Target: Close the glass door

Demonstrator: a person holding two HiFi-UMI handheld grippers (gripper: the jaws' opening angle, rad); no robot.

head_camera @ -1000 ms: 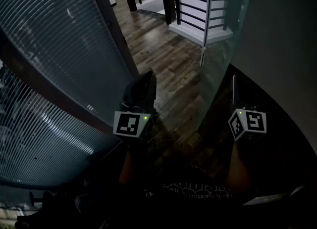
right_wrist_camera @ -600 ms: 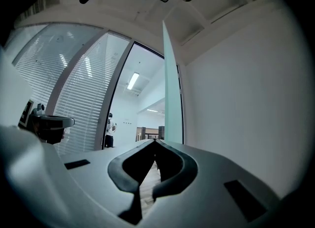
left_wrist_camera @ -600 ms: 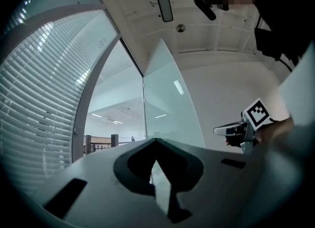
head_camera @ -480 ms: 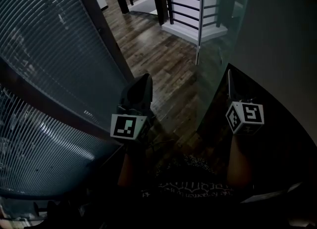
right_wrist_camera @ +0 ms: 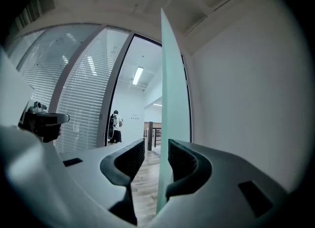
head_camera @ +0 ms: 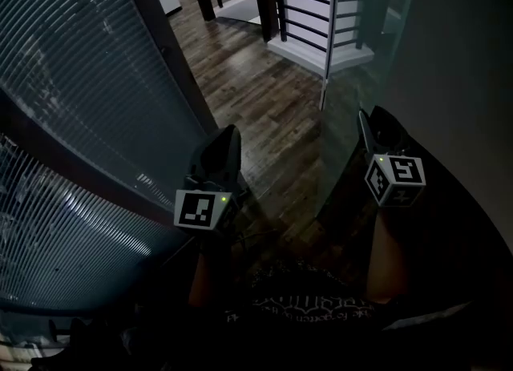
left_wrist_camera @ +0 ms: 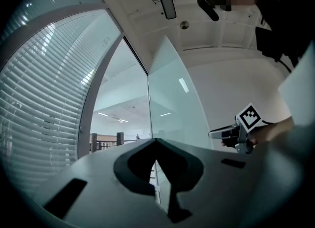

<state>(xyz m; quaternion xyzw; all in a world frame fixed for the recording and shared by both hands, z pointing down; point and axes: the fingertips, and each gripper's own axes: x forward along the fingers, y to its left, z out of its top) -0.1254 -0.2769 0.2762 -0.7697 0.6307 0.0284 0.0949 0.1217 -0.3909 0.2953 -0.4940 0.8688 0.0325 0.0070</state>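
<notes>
Glass door [right_wrist_camera: 172, 99] edge sits btw the opening jaws of our right claw [right_wrist_camera: 156, 159], unpinched; if we swing now it could slip out. Left claw [left_wrist_camera: 155, 144] clenched, empty.

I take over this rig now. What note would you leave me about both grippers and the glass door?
Left gripper: shut, empty.
Right gripper: jaws opening, edge of the tall pale-green glass door between them, not clamped.
Door: stands open, near the white wall.
Done: right gripper placed at the door's edge.
To do: swing the door across the doorway until it is shut.
</notes>
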